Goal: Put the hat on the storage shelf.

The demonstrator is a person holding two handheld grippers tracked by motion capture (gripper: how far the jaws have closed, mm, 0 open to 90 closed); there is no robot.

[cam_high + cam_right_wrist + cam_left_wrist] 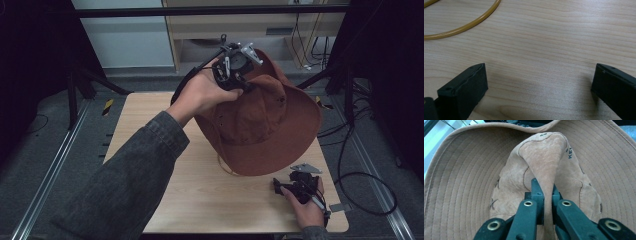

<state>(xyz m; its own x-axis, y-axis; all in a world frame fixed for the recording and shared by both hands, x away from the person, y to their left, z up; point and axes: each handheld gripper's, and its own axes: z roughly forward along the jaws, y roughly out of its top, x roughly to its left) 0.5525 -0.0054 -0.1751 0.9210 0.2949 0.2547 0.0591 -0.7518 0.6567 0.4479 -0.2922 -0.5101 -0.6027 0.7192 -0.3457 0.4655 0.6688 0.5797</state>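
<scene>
A rust-brown wide-brimmed hat (265, 120) hangs tilted above the far half of the wooden table (200, 200). My left gripper (245, 85) is shut on a fold of its crown, held up by a hand with a grey sleeve. In the left gripper view the two black jaws pinch the suede crown of the hat (544, 162), with the stitched brim spread all around it. My right gripper (282, 187) rests low at the table's near right edge, open, with nothing between its fingertips (465, 87). A yellowish cord (461, 27) curves over the wood beyond the jaws.
The hat's cord (225, 167) dangles onto the table below the brim. Black stands and cables (360, 150) lie on the floor to the right. A pale cabinet (250, 30) stands behind the table.
</scene>
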